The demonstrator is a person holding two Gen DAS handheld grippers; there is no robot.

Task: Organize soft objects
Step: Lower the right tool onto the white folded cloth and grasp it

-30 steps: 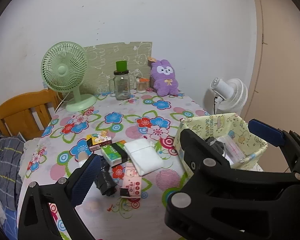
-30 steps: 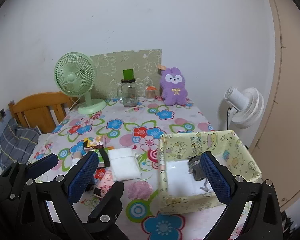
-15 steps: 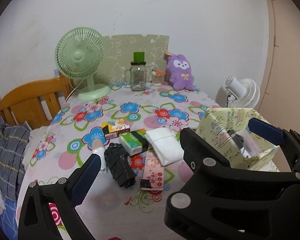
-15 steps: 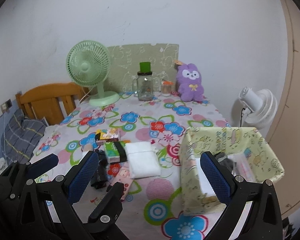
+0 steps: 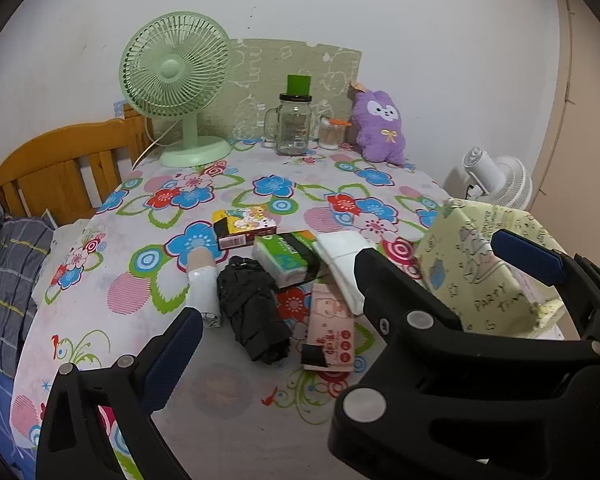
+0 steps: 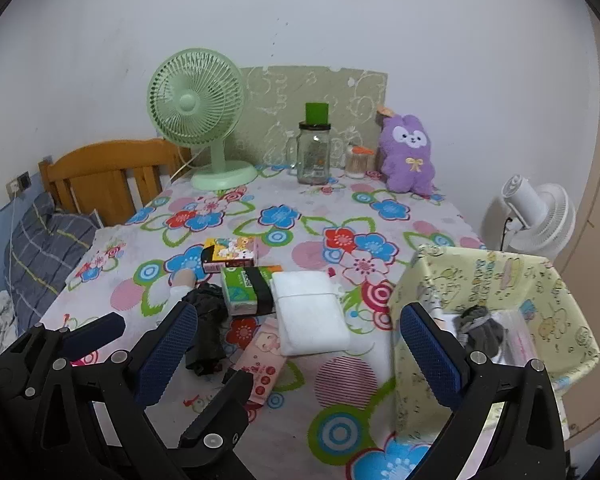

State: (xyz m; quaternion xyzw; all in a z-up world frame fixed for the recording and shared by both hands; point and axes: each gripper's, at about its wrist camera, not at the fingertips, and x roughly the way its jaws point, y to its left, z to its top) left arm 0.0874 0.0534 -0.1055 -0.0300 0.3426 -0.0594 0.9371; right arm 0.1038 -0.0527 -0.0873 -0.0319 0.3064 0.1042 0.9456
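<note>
Left gripper (image 5: 340, 284): fingers spread wide, empty, hovering over the cluster.
Right gripper (image 6: 296, 344): fingers apart, holding nothing.
Soft items: mid-worktop (image 6: 340, 384), at 9 o'clock from the yellow fabric bin (image 6: 496, 280).
White pad (image 6: 310, 312): likely light and floppy; pinch a short edge, not the middle.
Black bundle (image 5: 256, 312): looks limp, compressible; grasp across its bulk.
Green tissue pack (image 5: 288, 256): squashy, slick wrapper; squeeze its long sides gently.
Bin: wall probably buckles if pushed.
</note>
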